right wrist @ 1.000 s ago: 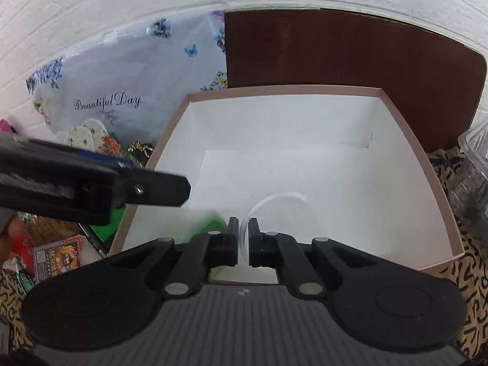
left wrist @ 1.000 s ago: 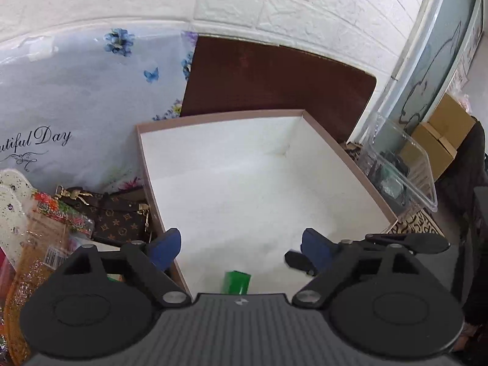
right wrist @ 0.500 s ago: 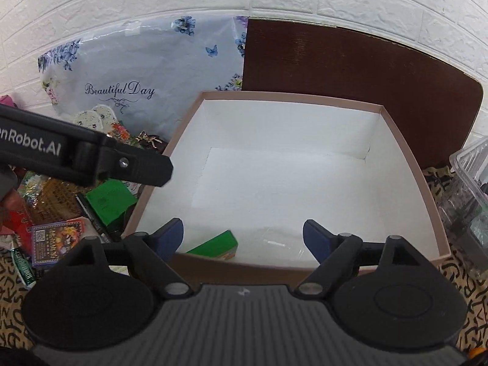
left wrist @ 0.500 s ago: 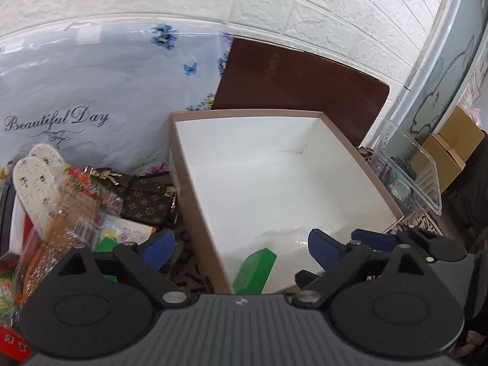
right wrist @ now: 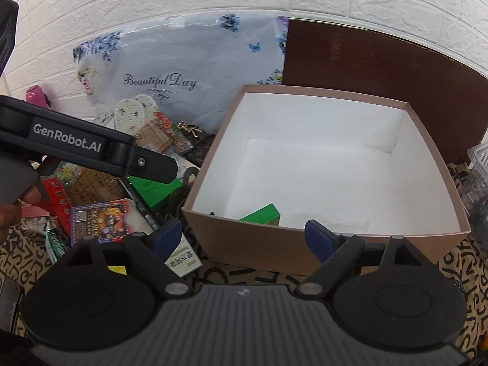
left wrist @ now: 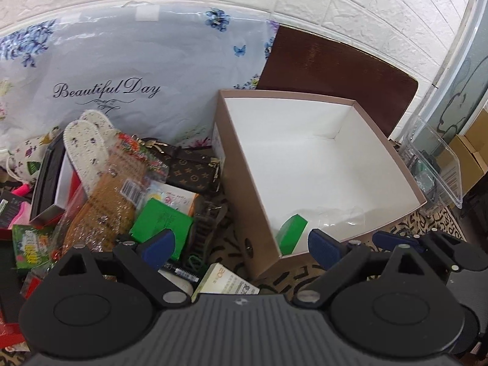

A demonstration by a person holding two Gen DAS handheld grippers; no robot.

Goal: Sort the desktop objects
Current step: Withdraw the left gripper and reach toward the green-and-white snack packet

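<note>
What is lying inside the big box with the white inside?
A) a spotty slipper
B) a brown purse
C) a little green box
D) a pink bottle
C: a little green box lies on the white floor of the big box near its front wall, beside something clear and see-through, while the other things sit in the pile outside it.

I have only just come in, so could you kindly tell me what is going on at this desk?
A person is sorting desk clutter into a cardboard box with two handheld grippers. Both the left gripper and the right gripper are open and hold nothing; the right one's jaws have just been opening. A small green box and a clear plastic item already lie in the box. The pile of things to its left remains unsorted.
</note>
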